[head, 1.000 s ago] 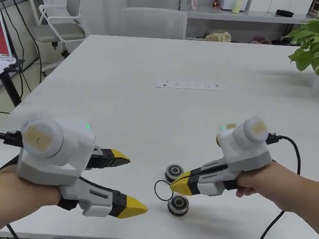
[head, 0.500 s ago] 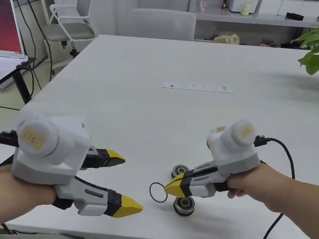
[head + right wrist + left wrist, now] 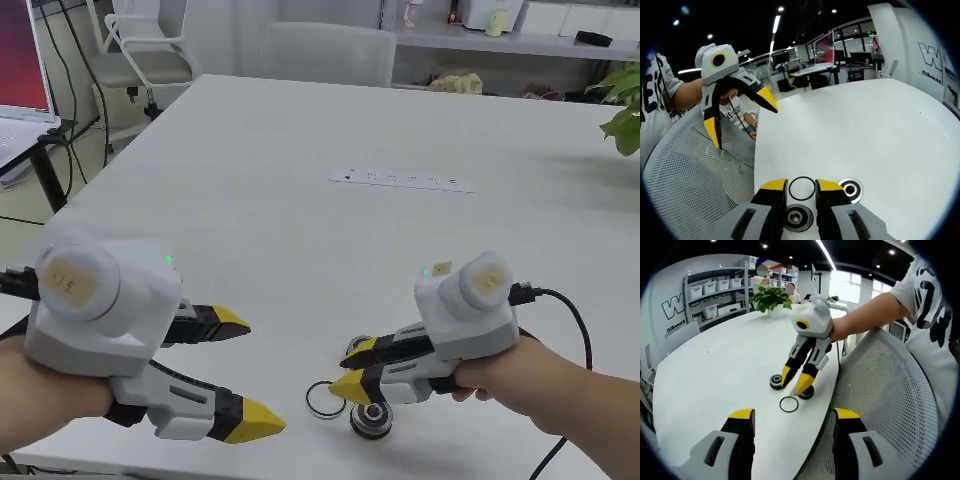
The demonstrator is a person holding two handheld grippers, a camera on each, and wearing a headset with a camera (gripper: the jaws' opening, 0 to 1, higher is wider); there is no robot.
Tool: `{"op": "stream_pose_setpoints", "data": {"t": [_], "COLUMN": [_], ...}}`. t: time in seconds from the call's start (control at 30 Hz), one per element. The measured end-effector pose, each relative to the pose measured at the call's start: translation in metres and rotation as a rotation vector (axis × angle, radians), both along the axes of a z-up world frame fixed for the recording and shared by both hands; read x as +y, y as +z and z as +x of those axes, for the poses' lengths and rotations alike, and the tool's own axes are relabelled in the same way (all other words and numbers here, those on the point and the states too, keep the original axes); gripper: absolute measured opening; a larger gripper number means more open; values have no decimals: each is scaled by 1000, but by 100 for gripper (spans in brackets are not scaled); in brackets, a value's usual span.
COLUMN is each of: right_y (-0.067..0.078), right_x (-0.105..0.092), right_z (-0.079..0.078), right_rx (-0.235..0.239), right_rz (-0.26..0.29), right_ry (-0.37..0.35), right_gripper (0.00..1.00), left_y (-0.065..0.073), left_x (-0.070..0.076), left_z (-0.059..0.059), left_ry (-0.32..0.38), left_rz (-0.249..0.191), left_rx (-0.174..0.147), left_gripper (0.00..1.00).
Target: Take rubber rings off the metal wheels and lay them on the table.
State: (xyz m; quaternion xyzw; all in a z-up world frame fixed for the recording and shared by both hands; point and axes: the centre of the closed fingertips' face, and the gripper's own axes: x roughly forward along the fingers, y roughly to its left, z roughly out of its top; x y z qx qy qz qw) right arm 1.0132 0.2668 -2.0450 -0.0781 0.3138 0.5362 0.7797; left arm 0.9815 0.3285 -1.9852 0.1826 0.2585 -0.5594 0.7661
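Note:
A thin black rubber ring (image 3: 310, 400) lies flat on the white table (image 3: 350, 240), just ahead of my right gripper (image 3: 350, 369), whose jaws stand slightly apart and hold nothing. Two metal wheels sit by it: one (image 3: 372, 418) under the lower jaw, the other (image 3: 357, 345) half hidden behind the upper jaw. In the right gripper view the ring (image 3: 802, 177) lies beyond the tips of the right gripper (image 3: 801, 186), one wheel (image 3: 796, 217) below and between the jaws, the other (image 3: 850, 189) to the right. My left gripper (image 3: 246, 371) hangs wide open to the left, empty.
A flush power strip (image 3: 400, 180) is set in the table's middle. The near table edge runs just below the wheels. Chairs and shelves stand beyond the far edge, a plant (image 3: 620, 110) at the right. A mesh chair (image 3: 890, 390) is beside the person.
The right gripper's jaws have parted and the ring that hung at their tips now lies on the table. The left gripper has barely moved; the head camera shifted a little.

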Motion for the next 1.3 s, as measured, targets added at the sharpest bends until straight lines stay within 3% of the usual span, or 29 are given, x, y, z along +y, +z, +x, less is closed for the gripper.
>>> {"op": "stream_pose_setpoints", "data": {"t": [0.5, 1.0, 1.1, 1.3], "right_y": [9, 4, 4, 1], "right_x": [-27, -47, -50, -53], "right_z": [-5, -14, -15, -17], "right_rx": [-3, 4, 6, 12], "right_rz": [16, 0, 3, 3], "right_ry": [-32, -46, -53, -58], "right_gripper": [21, 21, 21, 22], "left_y": [-8, -16, -15, -16], "left_x": [-6, -19, -24, -33], "left_z": [2, 3, 3, 5], "left_ry": [-18, -48, -68, -87], "left_rz": [21, 40, 53, 61], "left_rx": [9, 30, 15, 16], "left_gripper": [58, 57, 56, 55]}}
